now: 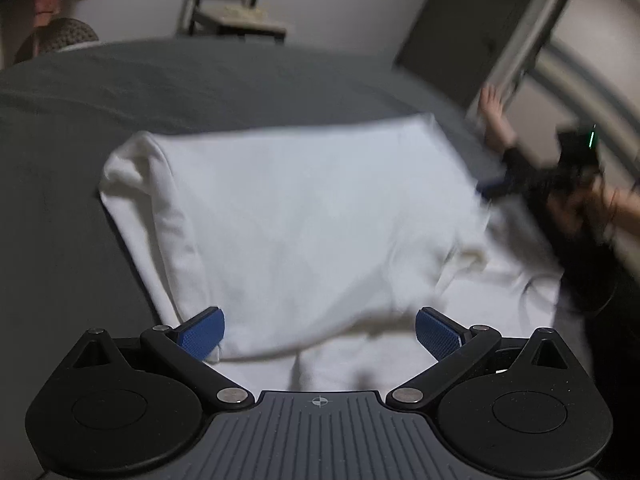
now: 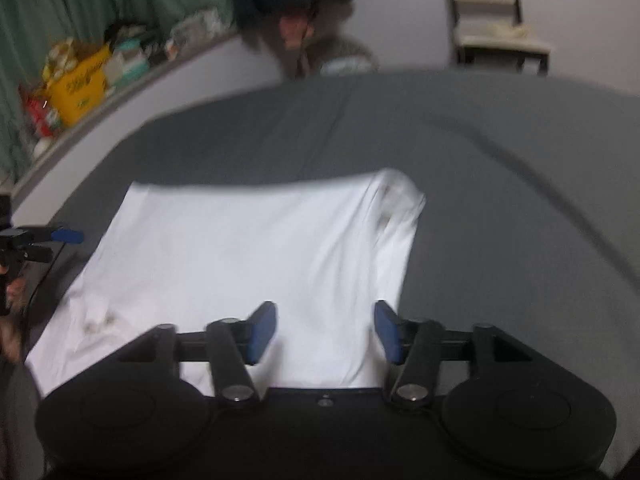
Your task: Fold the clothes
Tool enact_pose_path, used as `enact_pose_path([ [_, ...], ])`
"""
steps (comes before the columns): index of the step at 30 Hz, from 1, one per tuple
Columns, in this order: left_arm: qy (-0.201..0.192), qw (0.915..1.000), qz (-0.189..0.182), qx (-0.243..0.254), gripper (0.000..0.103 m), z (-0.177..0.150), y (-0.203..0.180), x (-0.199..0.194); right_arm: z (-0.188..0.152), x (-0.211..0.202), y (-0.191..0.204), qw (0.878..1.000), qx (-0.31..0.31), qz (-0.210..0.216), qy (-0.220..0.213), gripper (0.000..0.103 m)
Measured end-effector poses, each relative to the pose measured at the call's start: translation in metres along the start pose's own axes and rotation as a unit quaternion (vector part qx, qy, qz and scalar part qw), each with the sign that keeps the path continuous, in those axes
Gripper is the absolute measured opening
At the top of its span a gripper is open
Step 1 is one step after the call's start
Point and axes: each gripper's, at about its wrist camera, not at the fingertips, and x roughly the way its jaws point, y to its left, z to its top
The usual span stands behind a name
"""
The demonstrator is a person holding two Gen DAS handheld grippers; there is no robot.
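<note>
A grey bed (image 2: 480,184) carries a white T-shirt (image 1: 304,216), folded over on itself and lying flat near its front edge. The left tongs (image 1: 320,334) are spread wide and hold nothing; the right tongs (image 2: 325,330) stand partly apart, also empty, over the shirt.

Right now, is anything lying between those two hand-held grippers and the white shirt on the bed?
Nothing visible. The left hand-held gripper and right hand-held gripper both hang open directly over the folded white cotton shirt on the grey bedsheet.
</note>
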Motion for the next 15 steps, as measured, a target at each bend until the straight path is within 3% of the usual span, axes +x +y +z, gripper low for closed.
enact_pose_path([
  [1,-0.024,0.9996,0.002,-0.012,0.102,0.003,0.004,-0.007,0.008,0.001,-0.005,1.0,0.007,-0.012,-0.01,0.069],
  [4,-0.074,0.9953,0.038,-0.048,0.103,0.023,0.02,-0.018,0.038,0.02,-0.024,0.998,0.035,-0.038,-0.022,0.072],
  [8,-0.084,0.9871,0.097,-0.096,0.103,0.059,0.046,-0.006,0.062,0.053,-0.049,0.993,0.112,-0.024,0.0,0.072],
  [15,-0.066,0.9695,0.102,-0.213,0.103,0.091,0.086,0.038,0.065,0.097,-0.073,0.98,0.187,-0.013,0.059,0.072],
])
